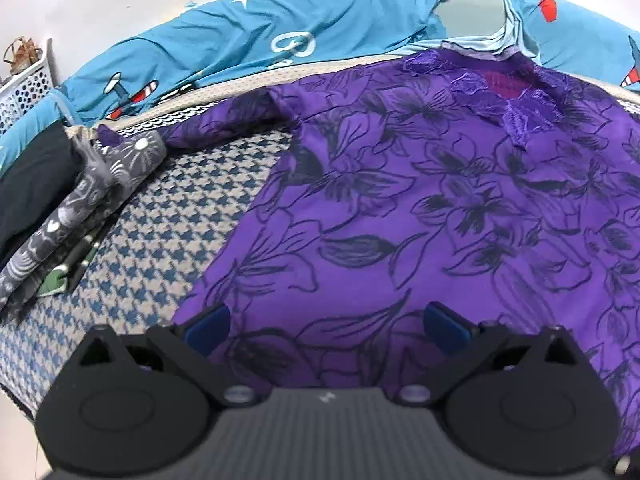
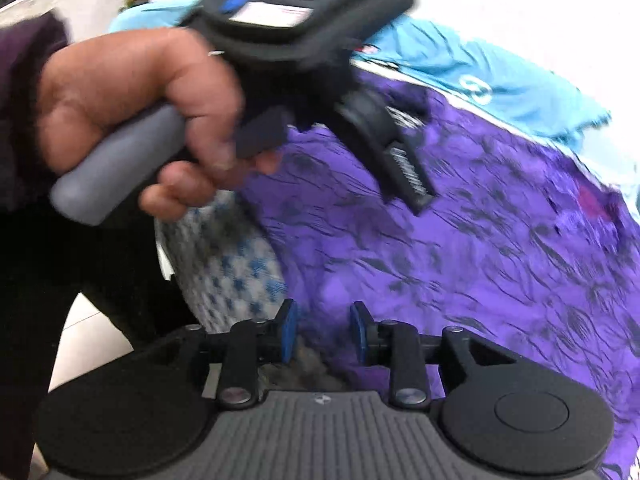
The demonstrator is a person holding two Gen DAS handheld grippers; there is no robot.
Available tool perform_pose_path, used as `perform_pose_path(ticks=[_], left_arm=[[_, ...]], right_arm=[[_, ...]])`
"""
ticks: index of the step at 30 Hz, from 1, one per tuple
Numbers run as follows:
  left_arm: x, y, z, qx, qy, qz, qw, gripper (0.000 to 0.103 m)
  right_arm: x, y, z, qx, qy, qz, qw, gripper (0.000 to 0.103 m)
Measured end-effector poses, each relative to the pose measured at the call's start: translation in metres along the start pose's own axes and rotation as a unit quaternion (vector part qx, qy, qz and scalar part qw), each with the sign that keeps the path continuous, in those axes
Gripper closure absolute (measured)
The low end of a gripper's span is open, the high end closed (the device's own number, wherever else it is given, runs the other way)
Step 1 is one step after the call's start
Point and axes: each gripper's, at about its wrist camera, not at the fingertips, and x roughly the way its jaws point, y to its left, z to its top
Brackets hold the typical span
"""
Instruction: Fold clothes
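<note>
Folded grey garment [image 1: 80, 208] blocks left; houndstooth cover [image 1: 168, 232] free.

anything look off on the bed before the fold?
Minor only: the purple floral top lies spread fairly flat, but its left sleeve is bunched against the grey patterned pile. No spills or damage visible.
</note>
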Motion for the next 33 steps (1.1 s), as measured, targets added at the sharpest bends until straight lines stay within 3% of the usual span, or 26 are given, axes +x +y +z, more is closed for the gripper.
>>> perform_pose_path(ticks=[6, 13, 18, 26, 33], left_arm=[[0.007, -0.007, 0.011, -0.012, 0.010, -0.022, 0.9996, 0.000], [0.011, -0.027, 0.019, 0.010, 0.014, -0.041, 0.9990, 0.000], [0.015, -0.040, 0.028, 0.033, 0.011, -0.047, 0.9983, 0.000], [0.026, -0.052, 0.049, 0.074, -0.010, -0.035, 0.9966, 0.000], [0.036, -0.051, 0.060, 0.061, -0.014, -0.031, 0.9975, 0.000]], right_arm=[[0.002, -0.043, 0.001, 0.085, 0.020, -0.022, 0.996, 0.071], [0.010, -0.094, -0.006, 0.208, 0.056, -0.080, 0.973, 0.068], [0.013, -0.110, -0.005, 0.222, 0.074, -0.141, 0.962, 0.065], [0.026, -0.140, -0.003, 0.253, 0.099, -0.188, 0.944, 0.060], [0.040, -0.155, 0.004, 0.250, 0.105, -0.223, 0.936, 0.059]])
